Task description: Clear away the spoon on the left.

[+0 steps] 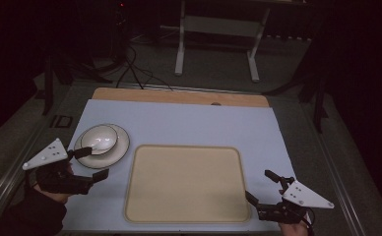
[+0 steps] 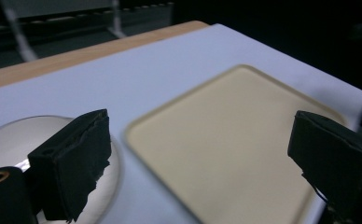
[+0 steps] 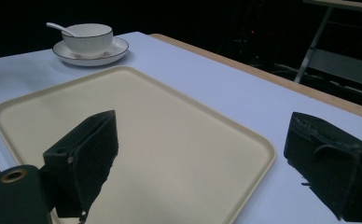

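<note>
My left gripper [image 1: 94, 163] sits at the table's left side with its jaws spread wide apart and nothing between them. One jaw tip reaches up to the near rim of the saucer [image 1: 120, 152], the other points toward the left edge of the tray [image 1: 186, 183]. In the high view I cannot tell whether the upper jaw touches the saucer or just hangs beside it. The white bowl [image 1: 100, 139] with its dark rim stands on that saucer, just beyond my jaw tips and a little up the table from them. In the left gripper view, the pale curve of the saucer [image 2: 109, 179] lies behind and below my left-hand jaw, blurred, while the tray [image 2: 235, 144] spans the gap between the jaws.

My right gripper [image 1: 267, 189] is at the tray's near right corner, jaws also wide open and holding nothing. One jaw lies close to the tray's right edge. From the right gripper view, the tray [image 3: 170, 140] stretches away in front of me. The bowl [image 3: 87, 38] on its saucer [image 3: 116, 49] stands at the far corner beyond it, well apart from this gripper. A white spoon [image 3: 60, 29] rests in the bowl, its handle leaning out over the rim.

Everything stands on a pale blue mat [image 1: 189, 123] covering the wooden table [image 1: 179, 96].
</note>
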{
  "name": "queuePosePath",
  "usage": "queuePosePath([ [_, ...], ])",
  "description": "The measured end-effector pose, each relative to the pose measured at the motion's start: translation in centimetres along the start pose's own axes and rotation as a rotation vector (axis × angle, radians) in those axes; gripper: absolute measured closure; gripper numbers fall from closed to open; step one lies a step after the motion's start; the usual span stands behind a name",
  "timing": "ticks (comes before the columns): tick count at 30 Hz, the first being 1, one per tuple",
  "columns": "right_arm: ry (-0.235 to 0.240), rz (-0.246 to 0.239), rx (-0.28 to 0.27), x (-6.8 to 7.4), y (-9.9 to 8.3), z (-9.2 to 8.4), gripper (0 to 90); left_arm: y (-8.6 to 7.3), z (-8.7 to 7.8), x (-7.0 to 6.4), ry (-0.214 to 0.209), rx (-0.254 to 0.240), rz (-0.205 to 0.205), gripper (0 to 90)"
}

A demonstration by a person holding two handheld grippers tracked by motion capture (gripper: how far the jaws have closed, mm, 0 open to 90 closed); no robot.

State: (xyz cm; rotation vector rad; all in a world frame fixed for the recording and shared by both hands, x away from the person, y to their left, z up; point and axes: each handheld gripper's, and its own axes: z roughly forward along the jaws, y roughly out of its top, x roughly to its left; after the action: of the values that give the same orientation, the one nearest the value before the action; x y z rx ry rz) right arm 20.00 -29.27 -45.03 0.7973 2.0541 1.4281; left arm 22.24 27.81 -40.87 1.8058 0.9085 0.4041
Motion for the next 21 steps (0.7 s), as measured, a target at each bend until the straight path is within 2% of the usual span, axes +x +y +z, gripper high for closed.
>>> queuePosePath([
  [6, -0.004, -0.001, 0.006, 0.1, -0.1, -0.1, 10.0, 0.1, -0.4, 2.6, 0.049, -0.014, -0.093, 6.4],
  [11, -0.006, -0.003, 0.011, 0.1, -0.1, -0.1, 10.0, -0.5, -0.7, 4.6, 0.094, -0.033, -0.161, 9.6],
  [17, -0.006, -0.009, 0.013, 0.1, -0.1, 0.0, 10.1, -1.6, -0.7, 6.8, 0.139, 0.012, -0.264, 11.0],
  [19, -0.005, -0.009, 0.014, 0.1, -0.1, 0.0, 10.0, -2.0, -0.8, 7.4, 0.157, 0.015, -0.294, 11.4],
  [21, -0.005, -0.009, 0.015, 0.1, -0.1, 0.1, 10.1, -2.4, -0.9, 8.1, 0.166, 0.015, -0.341, 12.5],
])
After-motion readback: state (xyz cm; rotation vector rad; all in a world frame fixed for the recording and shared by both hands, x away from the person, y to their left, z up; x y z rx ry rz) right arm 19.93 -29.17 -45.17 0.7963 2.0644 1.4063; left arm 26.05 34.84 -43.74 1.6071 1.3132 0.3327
